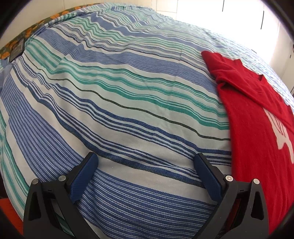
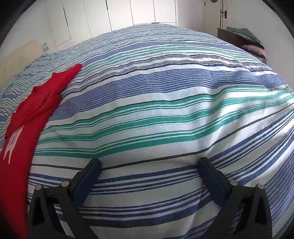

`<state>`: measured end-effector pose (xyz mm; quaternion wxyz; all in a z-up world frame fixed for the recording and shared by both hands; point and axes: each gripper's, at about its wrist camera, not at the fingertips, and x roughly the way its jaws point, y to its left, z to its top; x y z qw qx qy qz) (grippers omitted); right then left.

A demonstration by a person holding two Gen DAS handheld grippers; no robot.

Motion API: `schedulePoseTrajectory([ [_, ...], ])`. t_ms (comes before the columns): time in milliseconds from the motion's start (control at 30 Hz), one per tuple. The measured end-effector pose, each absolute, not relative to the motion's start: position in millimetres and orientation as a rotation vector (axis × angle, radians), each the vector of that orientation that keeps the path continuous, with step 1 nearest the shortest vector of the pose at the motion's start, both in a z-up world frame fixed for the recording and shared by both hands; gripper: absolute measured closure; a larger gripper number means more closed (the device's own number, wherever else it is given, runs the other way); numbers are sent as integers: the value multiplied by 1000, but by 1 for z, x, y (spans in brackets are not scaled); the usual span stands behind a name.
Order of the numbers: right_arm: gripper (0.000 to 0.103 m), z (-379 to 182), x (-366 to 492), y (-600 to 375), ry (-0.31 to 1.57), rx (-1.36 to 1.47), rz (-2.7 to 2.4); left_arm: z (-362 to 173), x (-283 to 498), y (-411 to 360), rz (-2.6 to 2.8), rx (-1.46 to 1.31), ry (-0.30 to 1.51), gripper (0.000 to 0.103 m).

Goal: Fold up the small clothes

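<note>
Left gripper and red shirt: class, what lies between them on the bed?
Only striped bedspread. In the left wrist view, the open left gripper hovers beside the red shirt, with nothing else between them.

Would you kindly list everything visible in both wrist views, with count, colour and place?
red shirt: one, red with a white print, lying on the bed between the two grippers
bedspread: one, blue, green and white stripes, covering the bed
wardrobe doors: several, white, along the far wall
folded clothes: a small pile, grey-green and pink, on a dark stand at far right
left gripper: one, black with blue pads, open over the bedspread
right gripper: one, black with blue pads, open over the bedspread
</note>
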<state>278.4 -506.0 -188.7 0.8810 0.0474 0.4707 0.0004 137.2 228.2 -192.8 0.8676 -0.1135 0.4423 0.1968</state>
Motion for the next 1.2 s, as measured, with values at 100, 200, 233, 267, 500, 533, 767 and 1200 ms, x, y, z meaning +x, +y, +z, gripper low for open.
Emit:
schedulePoseTrajectory([
  [100, 0, -188, 277, -507, 979, 101, 2, -193, 138, 228, 414, -236, 924, 0],
  [200, 0, -188, 277, -509, 978, 103, 3, -193, 138, 228, 413, -235, 924, 0],
  [233, 0, -188, 277, -509, 978, 103, 3, -193, 138, 228, 413, -235, 924, 1],
  [267, 0, -188, 277, -509, 978, 103, 3, -193, 138, 228, 413, -235, 923, 1],
  [500, 0, -188, 277, -508, 979, 102, 2, -193, 138, 228, 412, -235, 923, 1],
  [533, 0, -188, 277, -508, 978, 102, 2, -193, 138, 228, 412, -235, 923, 0],
  [767, 0, -188, 277, -508, 978, 102, 2, -193, 138, 228, 412, -234, 923, 1],
  [1200, 0, -188, 277, -508, 978, 102, 2, -193, 139, 228, 411, -232, 922, 0],
])
